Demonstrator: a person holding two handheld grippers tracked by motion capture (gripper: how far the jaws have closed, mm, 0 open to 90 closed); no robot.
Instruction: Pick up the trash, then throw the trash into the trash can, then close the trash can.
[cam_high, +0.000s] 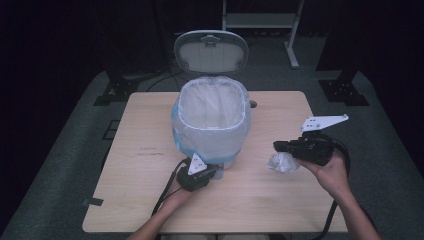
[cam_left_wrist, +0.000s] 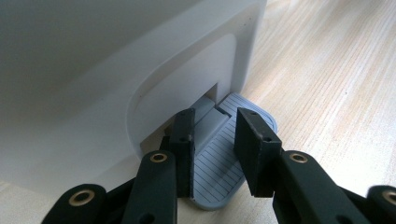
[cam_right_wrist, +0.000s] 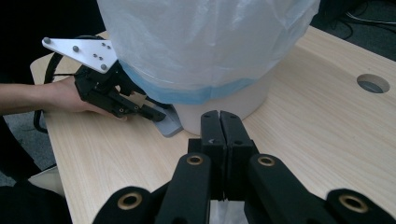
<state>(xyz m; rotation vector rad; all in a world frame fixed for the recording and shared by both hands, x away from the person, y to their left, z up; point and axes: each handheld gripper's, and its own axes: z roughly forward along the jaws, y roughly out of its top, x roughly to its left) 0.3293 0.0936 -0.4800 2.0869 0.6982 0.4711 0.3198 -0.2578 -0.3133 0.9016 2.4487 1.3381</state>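
The left gripper (cam_left_wrist: 215, 154) is resting its parted fingers (cam_left_wrist: 184, 140) on the grey pedal (cam_left_wrist: 219, 182) of the white bin (cam_high: 212, 120), whose lid (cam_high: 211, 51) is standing open. The right gripper (cam_high: 282, 146) is pinching a crumpled tissue (cam_high: 282, 162) just above the desk (cam_high: 270, 200), beside the bin's bag (cam_right_wrist: 210, 42).

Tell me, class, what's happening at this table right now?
A person works two hand-held grippers at a wooden table. The left gripper, jaws open, sits over the grey foot pedal of a lined pedal bin, whose lid stands open. The right gripper is shut on a crumpled white tissue, held beside the bin, not yet over it.
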